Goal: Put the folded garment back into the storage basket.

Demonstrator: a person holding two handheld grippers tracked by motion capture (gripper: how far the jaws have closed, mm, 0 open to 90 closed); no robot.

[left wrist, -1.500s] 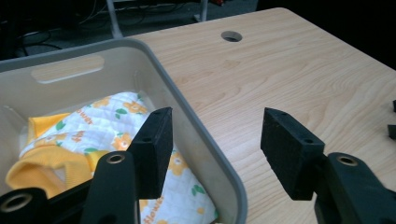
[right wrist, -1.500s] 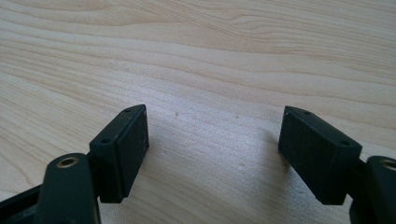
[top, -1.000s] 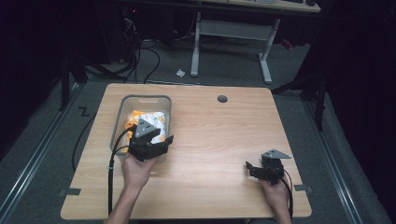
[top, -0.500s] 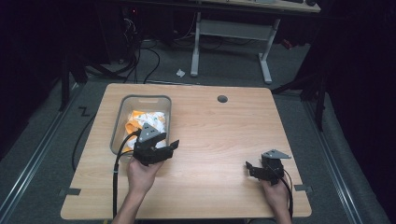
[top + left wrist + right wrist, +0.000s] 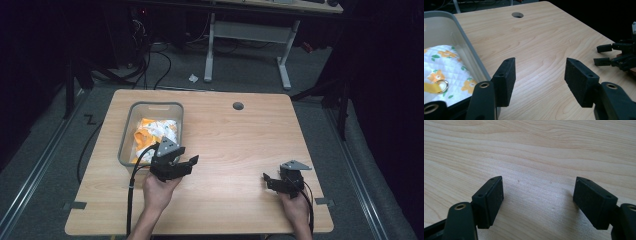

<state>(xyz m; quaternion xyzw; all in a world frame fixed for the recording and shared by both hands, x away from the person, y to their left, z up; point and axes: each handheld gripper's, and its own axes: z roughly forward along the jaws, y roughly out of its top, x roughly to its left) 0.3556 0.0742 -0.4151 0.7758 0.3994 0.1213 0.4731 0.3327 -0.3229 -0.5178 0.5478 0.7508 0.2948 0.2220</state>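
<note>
Left gripper (image 5: 191, 161) has its jaws apart with nothing between them: matte black blocks with a grainy foam-like face and small screw holes, hanging over bare wood just off the bin's (image 5: 126, 137) right wall. Right gripper (image 5: 267, 178) sits low at about 4 o'clock on the table (image 5: 240, 145), jaws spread too, just grain under them. The table is pale wood laminate with wavy streaks, rounded corners and a round cable hole (image 5: 238, 106) near 12. The bin is a grey translucent plastic rectangle at roughly 9 to 10 o'clock. Inside lies a crumpled quilted cloth (image 5: 446, 67), white with orange flowers and green leaves, plus a yellow strap carrying a metal ring (image 5: 441, 85).
</note>
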